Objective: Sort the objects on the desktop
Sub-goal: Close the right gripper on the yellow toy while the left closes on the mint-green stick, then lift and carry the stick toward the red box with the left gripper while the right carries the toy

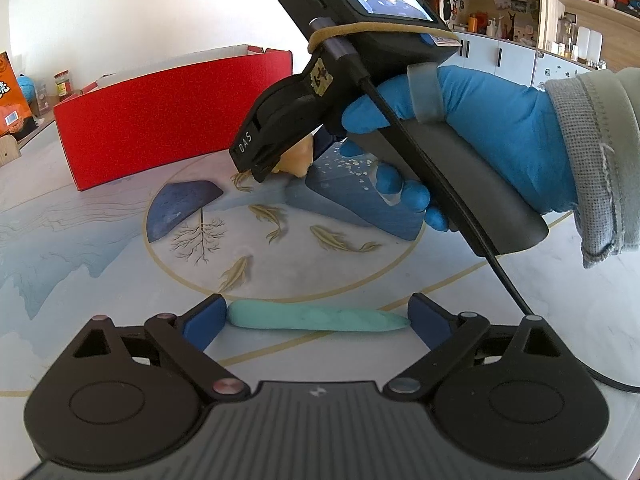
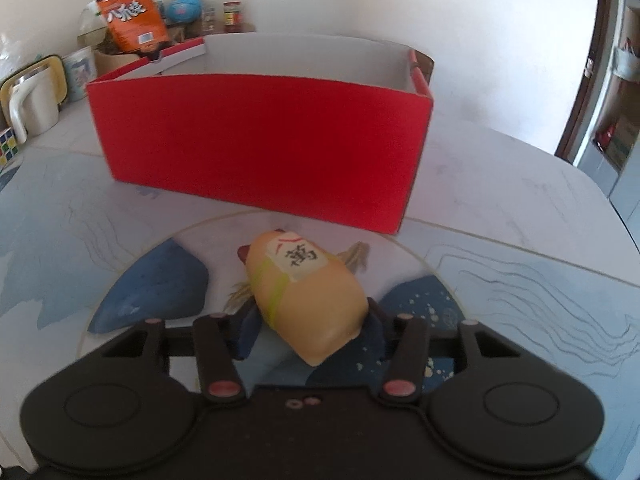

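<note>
A teal clay roll (image 1: 320,319) lies crosswise on the table mat, and my left gripper (image 1: 318,322) spans it at nearly full width, each blue pad touching one end of it. A soft beige toy (image 2: 308,300) with a white label bearing a black character sits between the blue fingers (image 2: 245,332) of my right gripper (image 2: 312,334), which press on its sides. In the left wrist view the right gripper (image 1: 280,162), held by a hand in a blue glove (image 1: 492,128), points down at the mat with the beige toy (image 1: 298,158) in its jaws. Behind both stands a red box (image 2: 260,140), open at the top.
The printed mat (image 1: 120,240) shows fish and blue shapes. The red box (image 1: 172,120) is at the back left in the left wrist view. An orange snack bag (image 2: 130,14), jars, a white mug (image 2: 30,110) and a puzzle cube (image 2: 8,144) crowd the far left. A black cable (image 1: 460,216) trails from the right gripper.
</note>
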